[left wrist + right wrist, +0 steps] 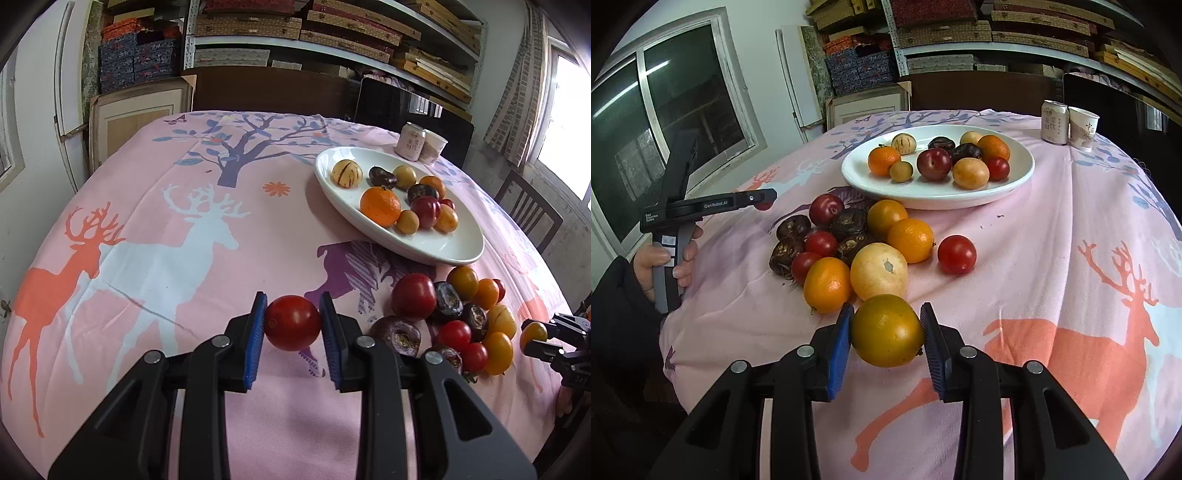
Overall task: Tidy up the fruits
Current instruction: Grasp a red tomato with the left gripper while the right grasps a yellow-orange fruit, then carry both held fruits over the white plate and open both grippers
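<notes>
From where I'm driving this, the room's pretty cluttered: metal shelves (332,40) stacked with flat boxes, a bright window (565,122) with a brick-print curtain (517,96), a wooden chair (532,210), and probably a door (70,81), blurry though.

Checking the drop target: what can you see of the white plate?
The white plate is a glossy, shallow oval dish, ceramic by its look, lying flat on the pink deer-print tablecloth, beyond the loose fruit pile. It holds a cluster of small fruits, among them an orange mandarin, a dark red plum and a pale striped fruit. Its near part is bare. A can and paper cup stand behind it, apart. No jaws touch it.
</notes>
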The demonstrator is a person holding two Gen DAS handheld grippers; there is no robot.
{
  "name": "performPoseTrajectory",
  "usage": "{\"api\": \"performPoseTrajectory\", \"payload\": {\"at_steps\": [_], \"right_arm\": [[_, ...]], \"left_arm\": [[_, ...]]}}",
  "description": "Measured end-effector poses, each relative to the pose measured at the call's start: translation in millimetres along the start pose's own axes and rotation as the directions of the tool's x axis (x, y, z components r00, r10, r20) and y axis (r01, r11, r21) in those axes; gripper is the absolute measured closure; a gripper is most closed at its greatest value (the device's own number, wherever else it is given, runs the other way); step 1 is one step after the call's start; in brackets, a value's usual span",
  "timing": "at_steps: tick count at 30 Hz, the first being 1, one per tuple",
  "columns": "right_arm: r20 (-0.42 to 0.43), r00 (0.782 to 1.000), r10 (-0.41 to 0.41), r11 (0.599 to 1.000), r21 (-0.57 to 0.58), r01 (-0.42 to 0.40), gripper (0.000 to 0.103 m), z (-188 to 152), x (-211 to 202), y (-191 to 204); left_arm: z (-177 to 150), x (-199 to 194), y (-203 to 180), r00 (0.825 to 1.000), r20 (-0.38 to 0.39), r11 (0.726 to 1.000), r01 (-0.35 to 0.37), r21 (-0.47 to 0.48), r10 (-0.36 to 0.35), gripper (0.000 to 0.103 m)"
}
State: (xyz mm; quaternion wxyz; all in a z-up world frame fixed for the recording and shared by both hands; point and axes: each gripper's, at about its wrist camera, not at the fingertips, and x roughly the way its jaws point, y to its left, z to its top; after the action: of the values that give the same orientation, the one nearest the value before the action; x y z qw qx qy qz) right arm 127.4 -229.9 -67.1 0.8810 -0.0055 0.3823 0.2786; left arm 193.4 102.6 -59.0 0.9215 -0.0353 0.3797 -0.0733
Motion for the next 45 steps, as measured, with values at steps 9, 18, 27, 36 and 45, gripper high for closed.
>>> {"api": "performPoseTrajectory", "payload": {"at_steps": [9,18,27,36,45], "right_arm": [[0.038,0.999,0.003,0.996,0.090,-0.007,0.066,1.4,-5.7,-17.7],[0.053,0.998,-0.015,0.990,0.139,0.007,0.066,16.3,-17.4,-31.6],[0.163,0.979,-0.122,0.981,0.169,0.094,0.066,101.6,-19.7,-59.2],[0.065,0.993,-0.101,0.980,0.180,0.088,0.055,130.5,64.4,-63.8],[0.119,0.988,-0.095,0.973,0.222,0.067,0.040,109.7,50.7,-82.4]], "left_arm": [[-1.5,-7.8,-5.1,0.999,0.033,0.999,-0.023,0.026,0.022,0.075],[-0.8,-13.1,-20.9,0.997,0.033,0.995,-0.071,0.073,0.069,0.075],[57.7,0.8,-79.6,0.997,0.043,0.992,0.060,0.113,-0.066,0.075],[79.9,79.3,-125.1,0.992,-0.067,0.984,0.117,0.135,-0.109,0.072],[73.9,50.8,-95.3,0.992,0.037,0.991,0.122,0.062,-0.124,0.028]]}}
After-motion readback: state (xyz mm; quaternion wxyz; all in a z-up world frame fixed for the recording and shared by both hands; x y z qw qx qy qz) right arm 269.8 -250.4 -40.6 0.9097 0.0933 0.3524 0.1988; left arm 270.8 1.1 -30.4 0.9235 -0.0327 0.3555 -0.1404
